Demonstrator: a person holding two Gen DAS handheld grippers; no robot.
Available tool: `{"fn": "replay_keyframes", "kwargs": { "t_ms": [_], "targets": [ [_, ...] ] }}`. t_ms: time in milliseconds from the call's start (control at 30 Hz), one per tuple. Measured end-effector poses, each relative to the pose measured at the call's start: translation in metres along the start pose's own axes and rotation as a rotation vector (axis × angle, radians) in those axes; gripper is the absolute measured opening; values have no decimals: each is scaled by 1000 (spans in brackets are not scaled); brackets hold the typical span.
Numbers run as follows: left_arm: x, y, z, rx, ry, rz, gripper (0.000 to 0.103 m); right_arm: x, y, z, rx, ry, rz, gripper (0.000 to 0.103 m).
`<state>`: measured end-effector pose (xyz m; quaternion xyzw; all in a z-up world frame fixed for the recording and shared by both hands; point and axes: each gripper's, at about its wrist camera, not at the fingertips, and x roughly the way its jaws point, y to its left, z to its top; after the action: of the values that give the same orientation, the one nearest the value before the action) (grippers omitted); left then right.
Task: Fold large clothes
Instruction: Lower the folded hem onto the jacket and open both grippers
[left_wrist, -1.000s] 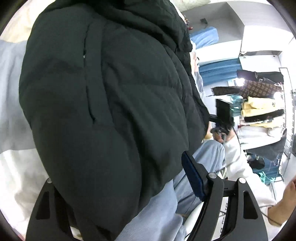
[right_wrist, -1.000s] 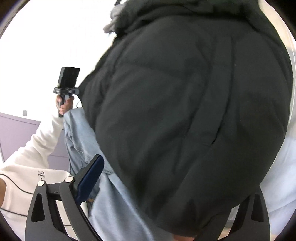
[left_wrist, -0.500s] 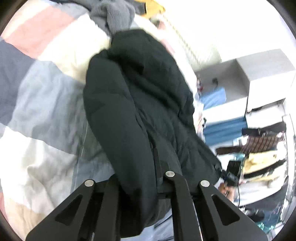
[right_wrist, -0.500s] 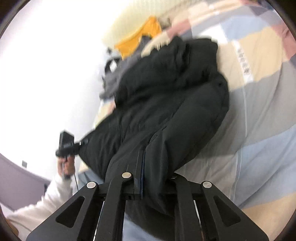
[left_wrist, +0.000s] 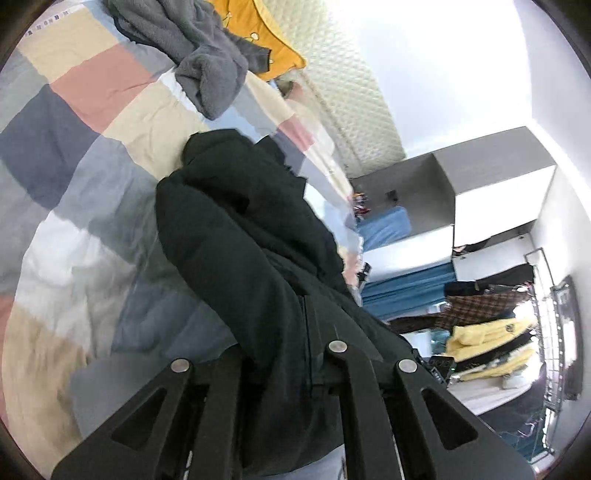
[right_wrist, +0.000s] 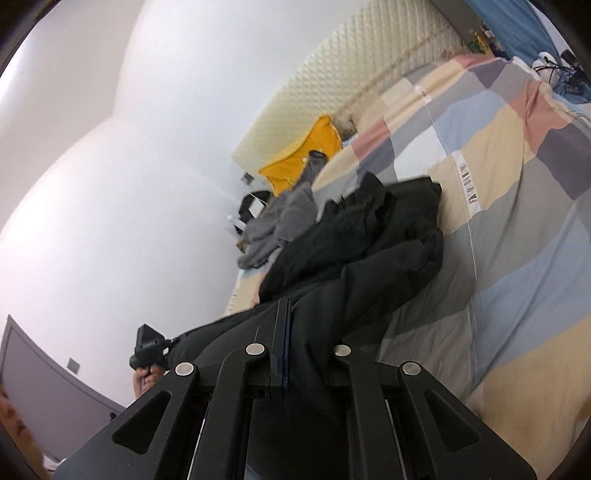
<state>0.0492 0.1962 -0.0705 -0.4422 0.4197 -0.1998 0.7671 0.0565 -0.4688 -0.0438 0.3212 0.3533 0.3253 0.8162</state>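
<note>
A large black puffer jacket (left_wrist: 243, 236) stretches from the patchwork bed toward both cameras; it also shows in the right wrist view (right_wrist: 369, 258). My left gripper (left_wrist: 280, 332) is shut on the jacket's near edge, the fabric bunched between its jaws. My right gripper (right_wrist: 295, 325) is shut on another part of the near edge, the dark fabric pinched beside its blue pad. The far part of the jacket rests on the bed, the near part hangs lifted.
A patchwork quilt (left_wrist: 74, 110) covers the bed. A grey fleece garment (left_wrist: 199, 62) and a yellow garment (left_wrist: 266, 40) lie near the headboard (right_wrist: 351, 70). A clothes rack (left_wrist: 491, 325) stands at the right. The left gripper's handle (right_wrist: 147, 347) shows in the right wrist view.
Both grippers have closed on the jacket's edge and pulled back and up. The jacket no longer fills the views; it now stretches out over the bed.
</note>
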Motion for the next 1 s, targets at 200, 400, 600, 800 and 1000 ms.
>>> {"fn": "replay_keyframes", "kwargs": {
  "t_ms": [200, 400, 600, 800, 1000],
  "targets": [
    [-35, -6, -26, -102, 31, 35, 7, -37, 40, -27, 13, -55, 26, 5],
    [-35, -8, -12, -122, 34, 33, 7, -34, 38, -20, 71, -68, -20, 5],
    [-27, -10, 21, -122, 8, 55, 7, -11, 22, 14, 115, -69, -48, 5],
    [-14, -31, 58, -68, -37, 99, 7, 13, 16, 51, 120, -93, -70, 5],
    [10, -39, 90, -55, -79, 146, 7, 50, -11, 89, 181, -105, -108, 5]
  ]
}}
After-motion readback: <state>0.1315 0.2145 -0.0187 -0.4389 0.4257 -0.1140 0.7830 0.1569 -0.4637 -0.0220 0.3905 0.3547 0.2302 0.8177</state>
